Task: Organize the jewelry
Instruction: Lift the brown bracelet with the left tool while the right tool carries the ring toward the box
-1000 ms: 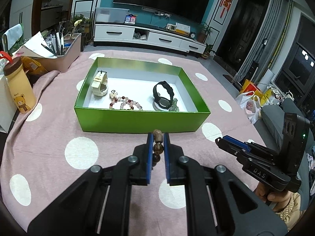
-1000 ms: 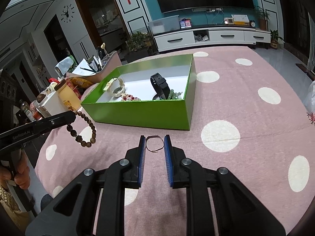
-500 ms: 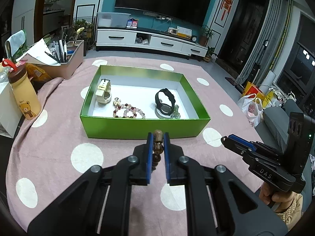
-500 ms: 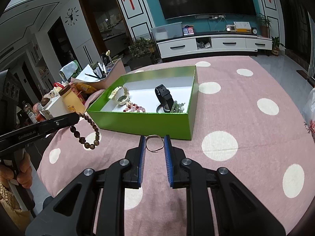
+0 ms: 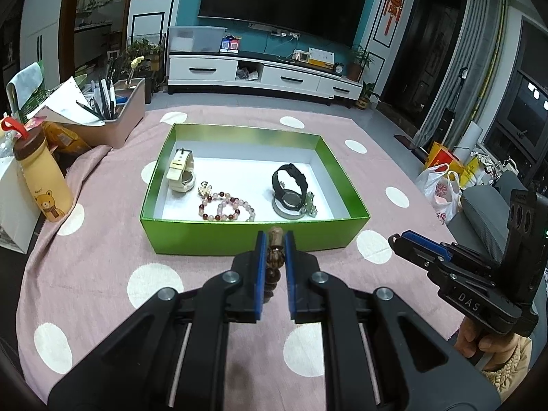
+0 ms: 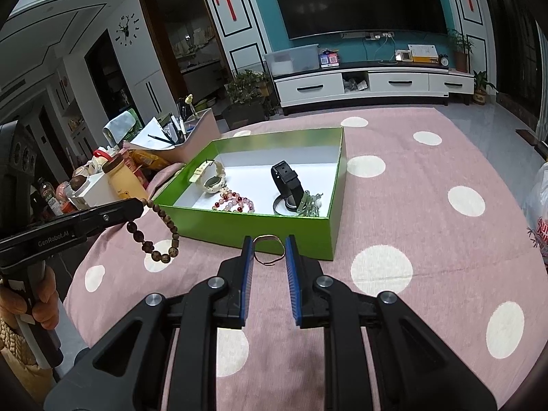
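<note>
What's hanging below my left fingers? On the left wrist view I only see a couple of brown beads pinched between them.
Observer: The right wrist view shows a whole wooden bead bracelet dangling as a loop from the left gripper. It hangs outside the green box, near its front left corner.
Operator: Is the right gripper carrying anything? I only see it side-on.
Observer: Yes. The right gripper has a thin wire bangle pinched between its fingers, in front of the box's near wall.
</note>
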The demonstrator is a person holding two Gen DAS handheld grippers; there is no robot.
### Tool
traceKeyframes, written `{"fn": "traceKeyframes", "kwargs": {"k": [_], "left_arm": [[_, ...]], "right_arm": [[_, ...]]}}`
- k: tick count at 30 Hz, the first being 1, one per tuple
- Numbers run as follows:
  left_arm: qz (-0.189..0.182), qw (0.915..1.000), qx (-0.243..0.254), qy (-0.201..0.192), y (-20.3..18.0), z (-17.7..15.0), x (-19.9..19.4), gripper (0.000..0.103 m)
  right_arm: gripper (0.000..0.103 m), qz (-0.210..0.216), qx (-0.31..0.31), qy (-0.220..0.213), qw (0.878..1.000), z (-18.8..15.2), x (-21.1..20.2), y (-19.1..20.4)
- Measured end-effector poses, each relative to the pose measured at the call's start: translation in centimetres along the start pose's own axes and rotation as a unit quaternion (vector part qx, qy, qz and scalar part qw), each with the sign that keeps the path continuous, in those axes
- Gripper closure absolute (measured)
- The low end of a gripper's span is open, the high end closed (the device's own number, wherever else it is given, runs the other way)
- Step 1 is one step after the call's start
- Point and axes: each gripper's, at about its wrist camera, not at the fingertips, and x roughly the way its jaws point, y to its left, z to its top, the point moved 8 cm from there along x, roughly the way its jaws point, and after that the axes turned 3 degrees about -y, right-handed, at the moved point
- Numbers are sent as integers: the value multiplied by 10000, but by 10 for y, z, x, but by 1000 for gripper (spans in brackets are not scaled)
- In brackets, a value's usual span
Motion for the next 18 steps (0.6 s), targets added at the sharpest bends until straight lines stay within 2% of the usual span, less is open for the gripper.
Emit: {"fn": "traceKeyframes", "kwargs": {"k": [18], "left_arm": [[-87,9997,246,3,-11,24,26,93]], "right_arm": [[84,-64,-55,-71,9999,24,17,-6]]}}
